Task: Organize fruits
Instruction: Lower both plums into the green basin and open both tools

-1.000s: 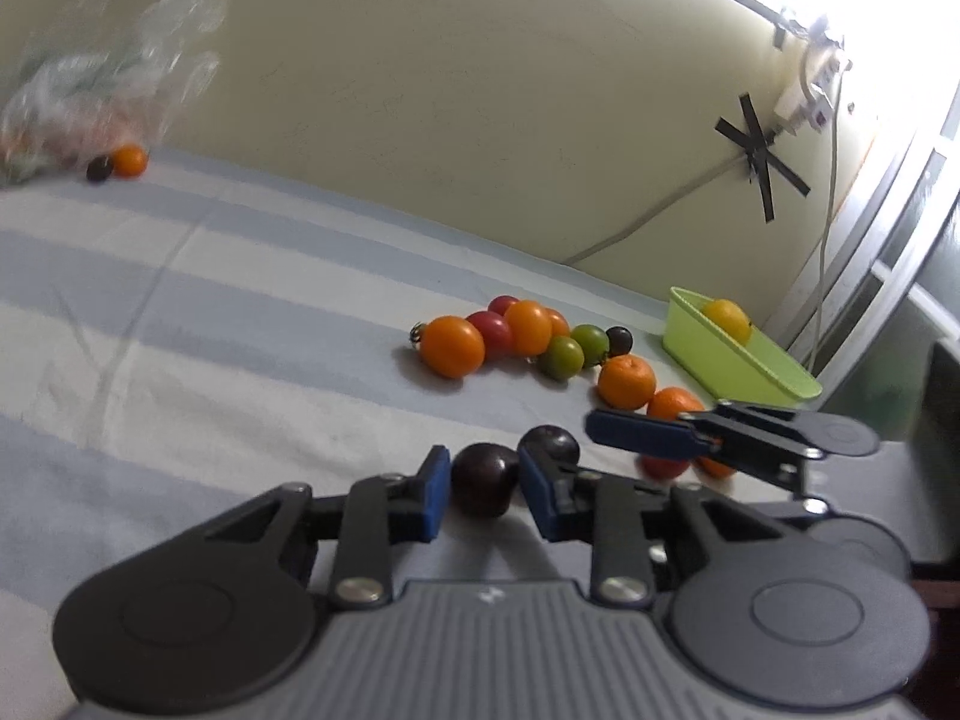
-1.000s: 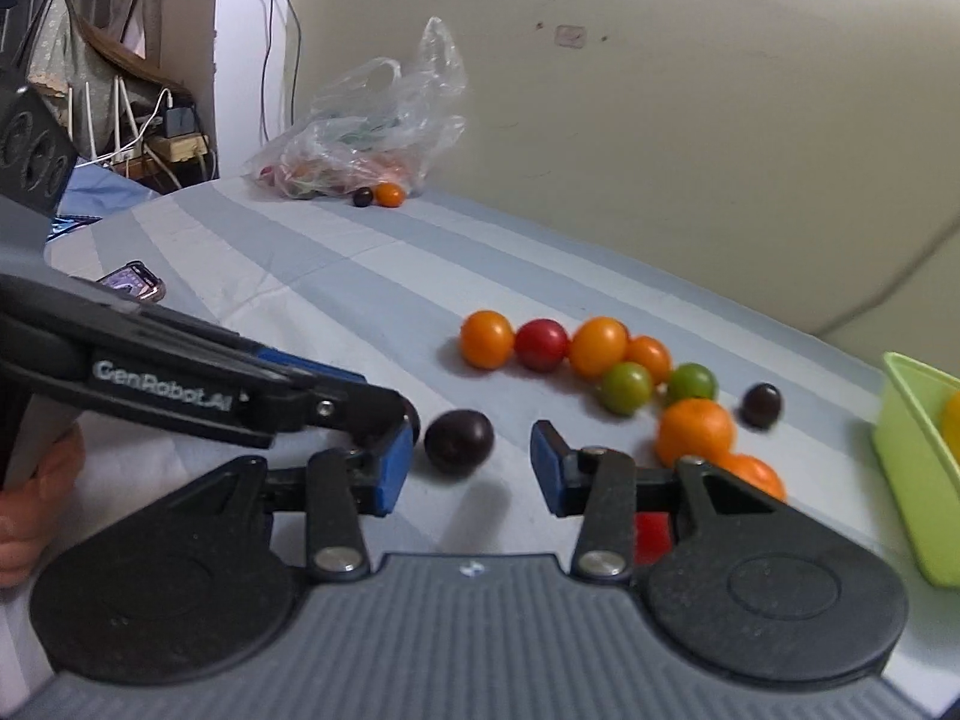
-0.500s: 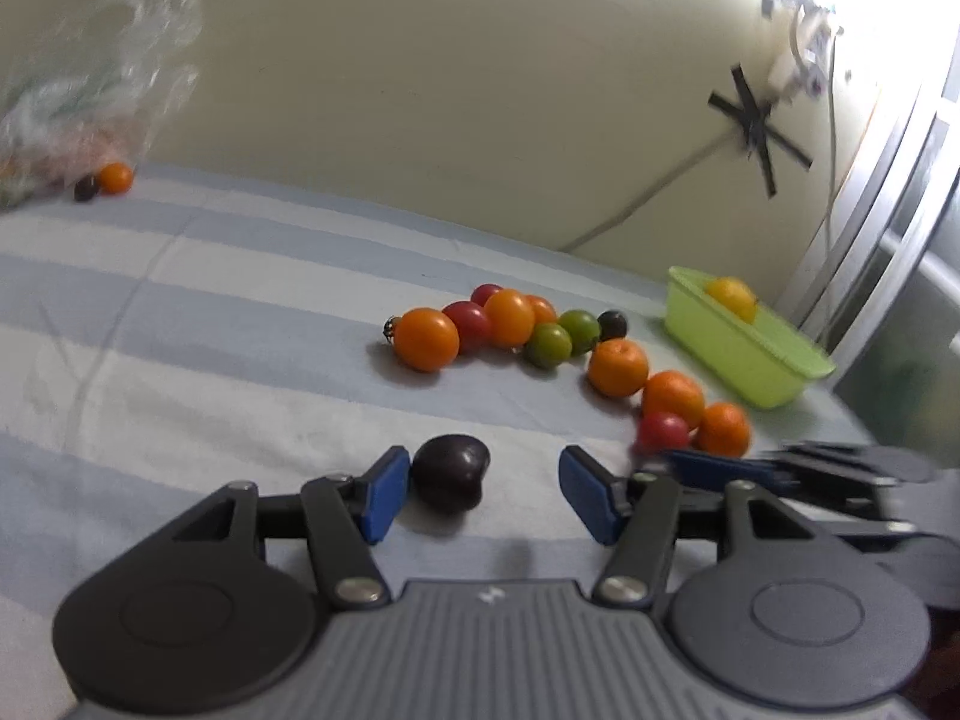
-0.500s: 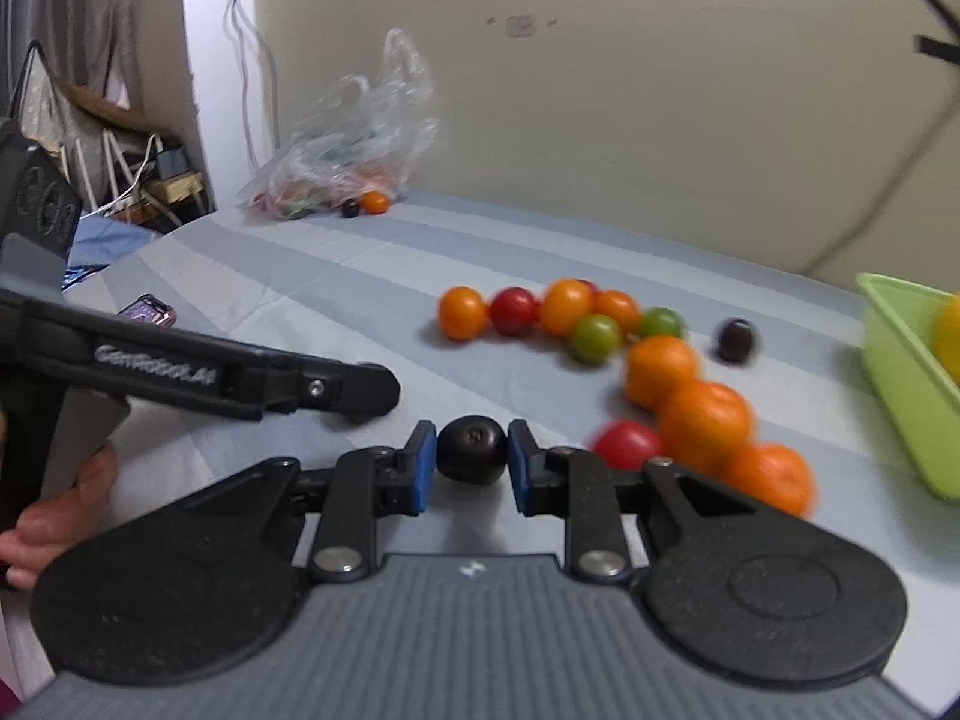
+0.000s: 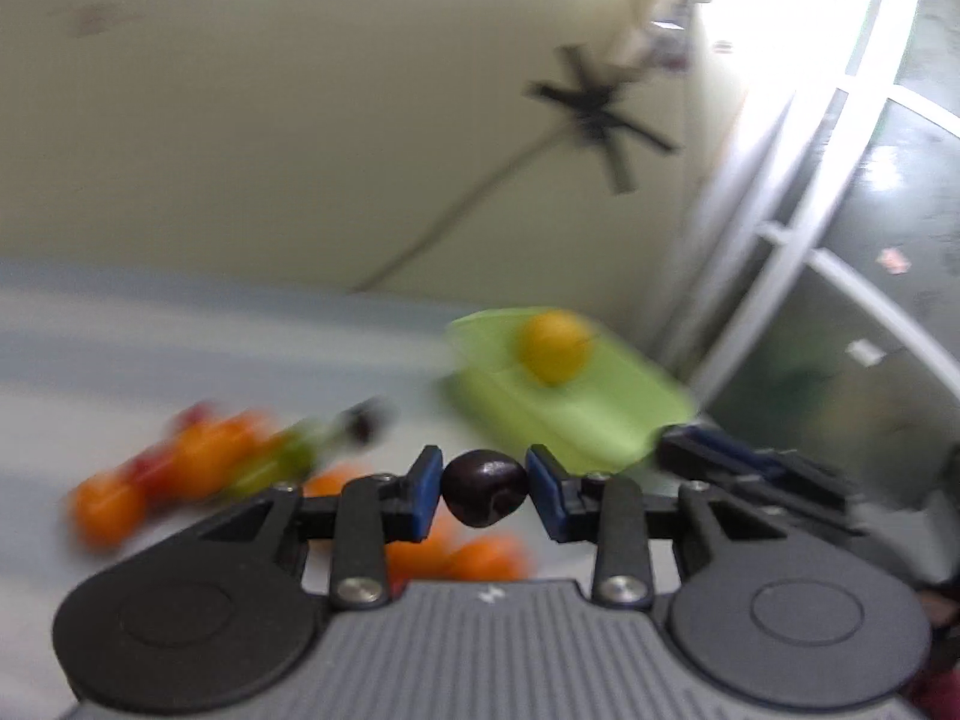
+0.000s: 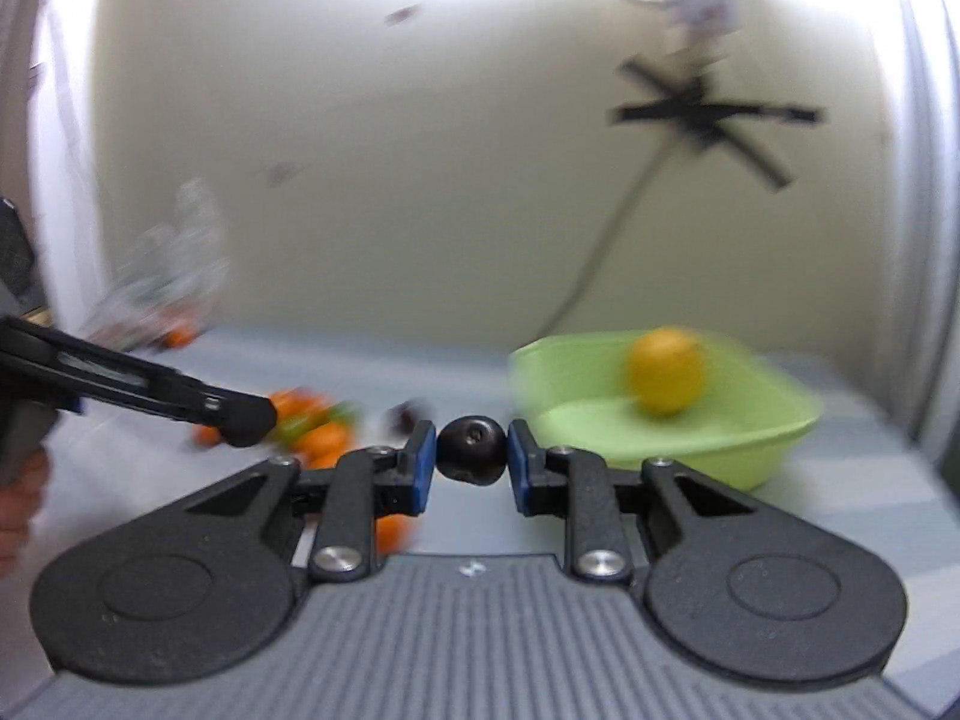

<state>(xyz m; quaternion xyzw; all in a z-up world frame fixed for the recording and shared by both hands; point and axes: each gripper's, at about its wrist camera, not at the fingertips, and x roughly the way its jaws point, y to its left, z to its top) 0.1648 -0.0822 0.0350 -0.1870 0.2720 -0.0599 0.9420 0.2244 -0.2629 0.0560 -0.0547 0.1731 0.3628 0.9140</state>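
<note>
Between blue fingers (image 6: 420,468) — glossy dark round fruit (image 6: 471,457).

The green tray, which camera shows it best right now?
The right wrist view. There the green tray sits fairly sharp, its rim, far wall and floor showing around the yellow fruit. The left wrist view shows the same tray smeared by blur, its near corner behind that gripper's fingers.
</note>
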